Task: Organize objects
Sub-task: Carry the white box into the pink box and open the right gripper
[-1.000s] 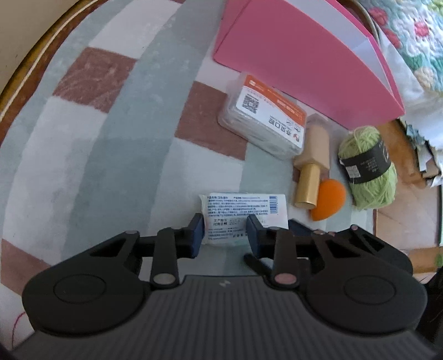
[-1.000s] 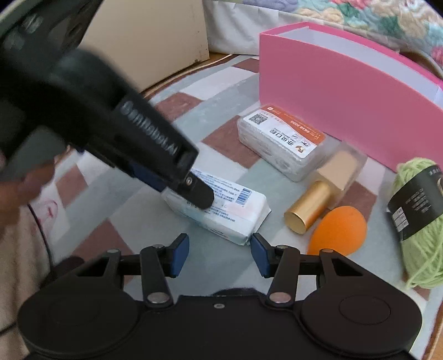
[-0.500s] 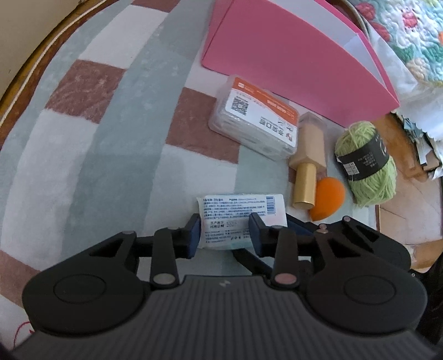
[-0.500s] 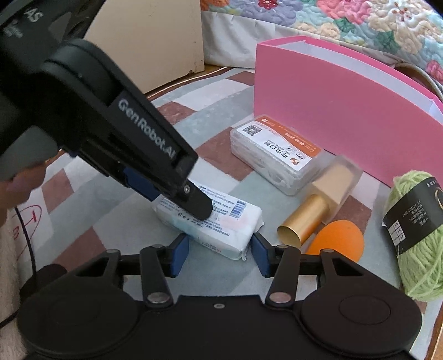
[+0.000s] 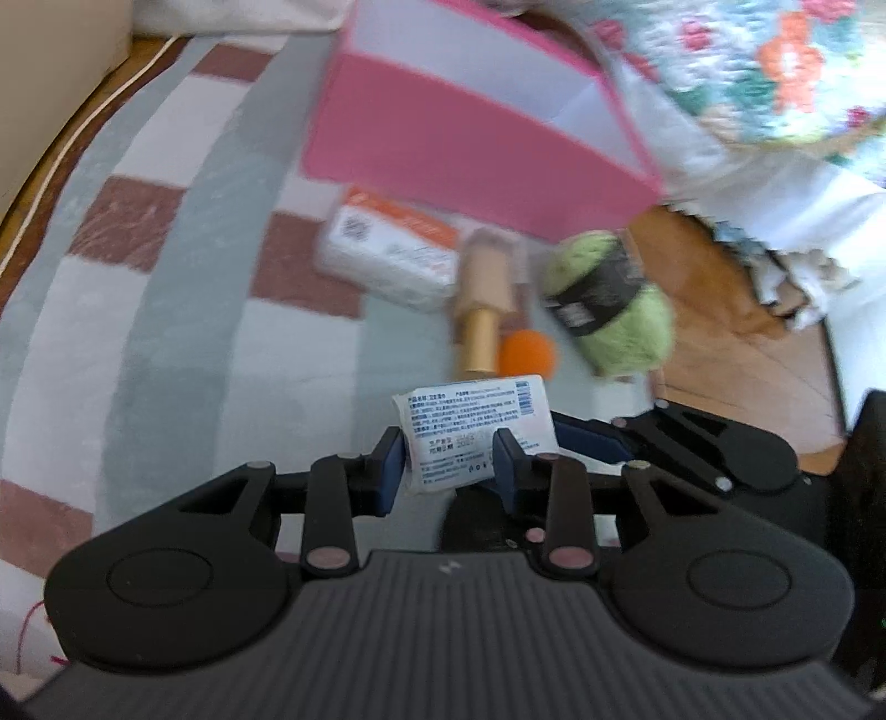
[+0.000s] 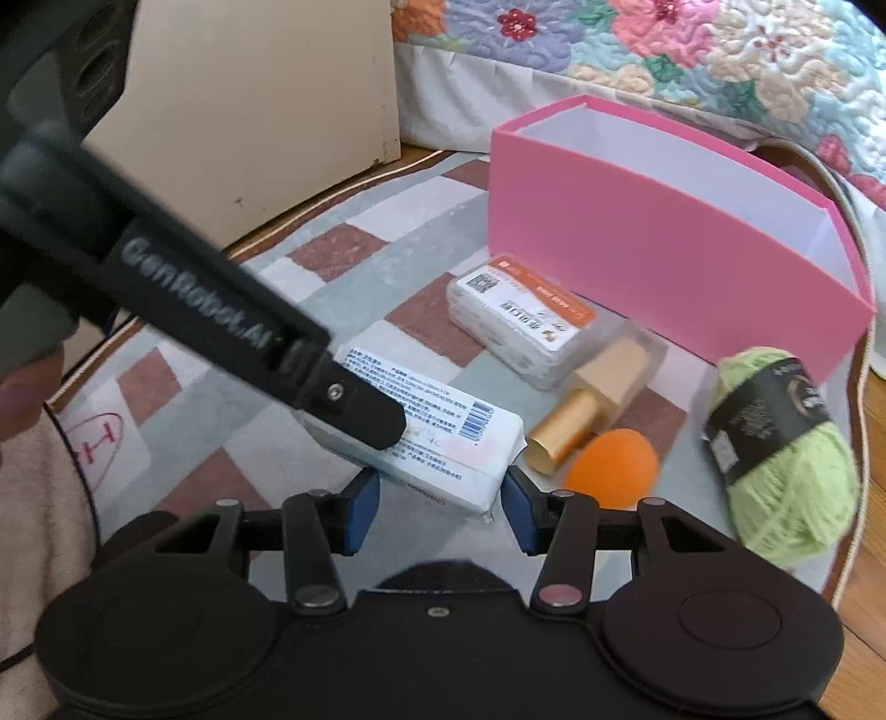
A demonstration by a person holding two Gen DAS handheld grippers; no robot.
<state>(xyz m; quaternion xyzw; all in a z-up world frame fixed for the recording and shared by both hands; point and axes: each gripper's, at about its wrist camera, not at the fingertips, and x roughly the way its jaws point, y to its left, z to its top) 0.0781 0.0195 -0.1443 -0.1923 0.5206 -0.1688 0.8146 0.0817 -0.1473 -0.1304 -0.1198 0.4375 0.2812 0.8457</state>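
Observation:
A white wipes packet (image 5: 470, 421) with blue print sits between the pads of my left gripper (image 5: 448, 459), whose jaws are closing on it. The packet hangs a little above the rug. From the right wrist the left gripper's finger (image 6: 360, 415) lies across the packet (image 6: 448, 443). My right gripper (image 6: 440, 498) is just below, jaws opening. The packet's near corner is between its pads, with a gap on each side. An open pink box (image 6: 637, 249) stands behind.
On the checked rug (image 6: 343, 255) lie a clear case with an orange label (image 6: 520, 315), a gold bottle (image 6: 581, 421), an orange sponge (image 6: 612, 465) and green yarn (image 6: 786, 454). A floral quilt (image 6: 664, 44) and a beige cabinet (image 6: 249, 111) stand behind. Wooden floor (image 5: 736, 343) lies to the right.
Both grippers have risen, and the left one has lifted the white packet off the rug. The pink box's open top has come into sight. The right jaws have widened slightly.

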